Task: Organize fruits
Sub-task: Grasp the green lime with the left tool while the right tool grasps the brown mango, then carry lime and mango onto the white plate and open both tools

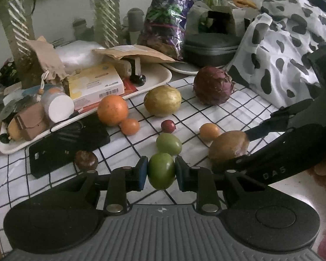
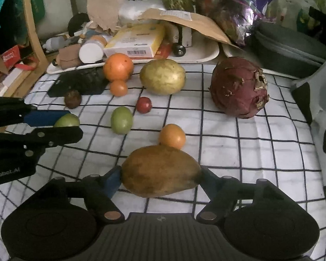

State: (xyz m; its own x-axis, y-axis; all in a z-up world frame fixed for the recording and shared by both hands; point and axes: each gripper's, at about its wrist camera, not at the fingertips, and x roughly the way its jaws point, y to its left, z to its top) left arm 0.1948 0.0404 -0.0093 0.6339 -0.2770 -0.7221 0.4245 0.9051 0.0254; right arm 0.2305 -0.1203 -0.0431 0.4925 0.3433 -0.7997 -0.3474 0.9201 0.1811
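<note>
left tool [image 1: 161, 170] pinching green fruit [image 1: 161, 170] | right tool [image 2: 160, 177] pinching brown fruit [image 2: 160, 170] | progress: apparently midway, several fruits loose on checked cloth [image 2: 239, 152]

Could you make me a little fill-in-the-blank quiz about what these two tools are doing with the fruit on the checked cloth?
1. The left tool is shut on a ____ fruit.
2. The right tool grips the brown mango, which touches a small ____ fruit behind it.
3. The large orange sits beside the cluttered white ____.
4. The purple cabbage rests on the ____ cloth.

Missing words: green; orange; tray; checked
</note>
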